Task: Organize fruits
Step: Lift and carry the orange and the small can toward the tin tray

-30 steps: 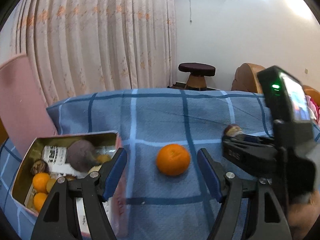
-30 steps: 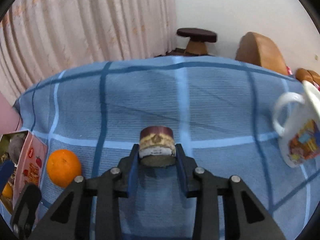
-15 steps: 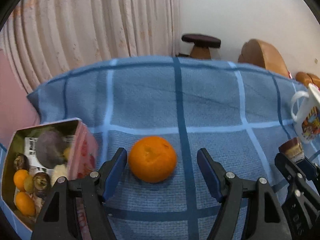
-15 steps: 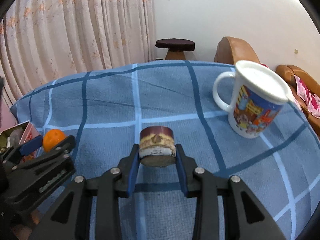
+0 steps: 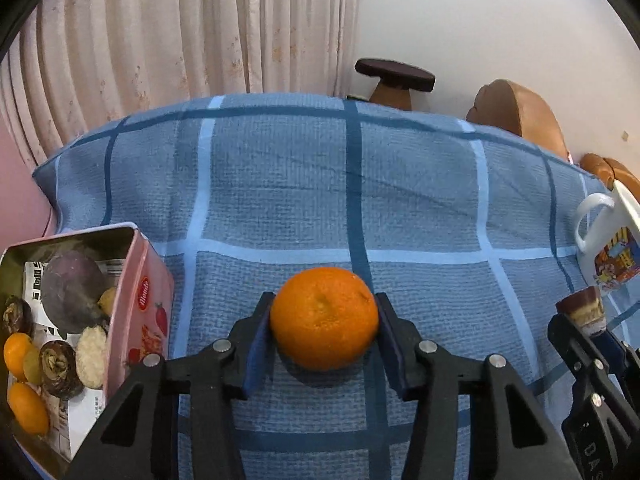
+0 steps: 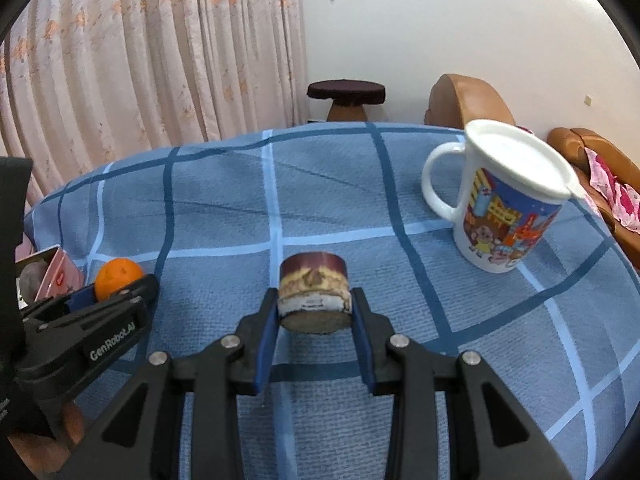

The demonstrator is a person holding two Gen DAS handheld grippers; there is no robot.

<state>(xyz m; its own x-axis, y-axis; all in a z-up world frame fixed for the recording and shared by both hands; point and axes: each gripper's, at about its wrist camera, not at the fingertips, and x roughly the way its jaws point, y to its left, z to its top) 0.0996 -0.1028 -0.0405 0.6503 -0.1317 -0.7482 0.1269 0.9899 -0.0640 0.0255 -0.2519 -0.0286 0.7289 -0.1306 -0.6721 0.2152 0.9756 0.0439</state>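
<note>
An orange (image 5: 324,318) rests on the blue checked cloth (image 5: 320,200). My left gripper (image 5: 323,332) is shut on the orange, its blue pads (image 5: 258,340) pressed on both sides. The orange also shows in the right wrist view (image 6: 118,278). My right gripper (image 6: 314,316) is shut on a small round cake-patterned tin (image 6: 314,296), held a little above the cloth. The tin shows at the right in the left wrist view (image 5: 582,312). A pink open tin box (image 5: 132,312) at the left holds several oranges and other round fruits.
A white lidded mug with a cartoon print (image 6: 504,204) stands on the cloth at the right, also in the left wrist view (image 5: 608,248). Behind the table are curtains, a dark stool (image 6: 346,98) and a brown sofa (image 6: 468,100).
My left gripper has moved forward and closed on the orange. My right gripper has swung right with the small tin, bringing the mug further into view.
</note>
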